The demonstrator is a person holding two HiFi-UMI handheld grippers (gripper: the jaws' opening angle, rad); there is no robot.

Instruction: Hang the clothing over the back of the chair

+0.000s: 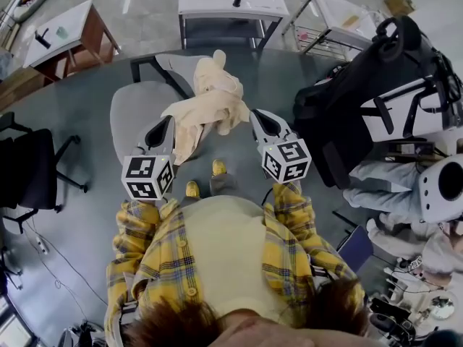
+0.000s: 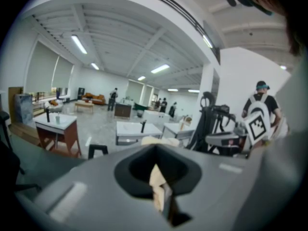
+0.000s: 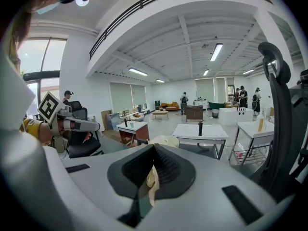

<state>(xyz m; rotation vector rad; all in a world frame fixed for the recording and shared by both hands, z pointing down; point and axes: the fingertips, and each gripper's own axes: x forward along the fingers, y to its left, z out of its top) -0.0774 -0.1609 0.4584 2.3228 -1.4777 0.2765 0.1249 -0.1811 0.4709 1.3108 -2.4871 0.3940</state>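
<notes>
Clamps the left gripper's shut jaws on a fold of cream garment in the left gripper view; faces open floor and a white table. Pinches the same cloth in the right gripper's shut jaws in the right gripper view, black chair close at right. Stretches, in the head view, the garment from both grippers over a grey chair, long axis pointing away from the person; leaves open floor at left.

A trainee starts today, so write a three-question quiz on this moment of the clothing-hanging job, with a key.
1. True or false: the left gripper holds nothing.
2. The clothing is: A cream, B blue, C black.
3. Fill in: the right gripper is shut on the ____.
Key: 1 false, its jaws pinch the clothing; 2 A; 3 clothing.
</notes>
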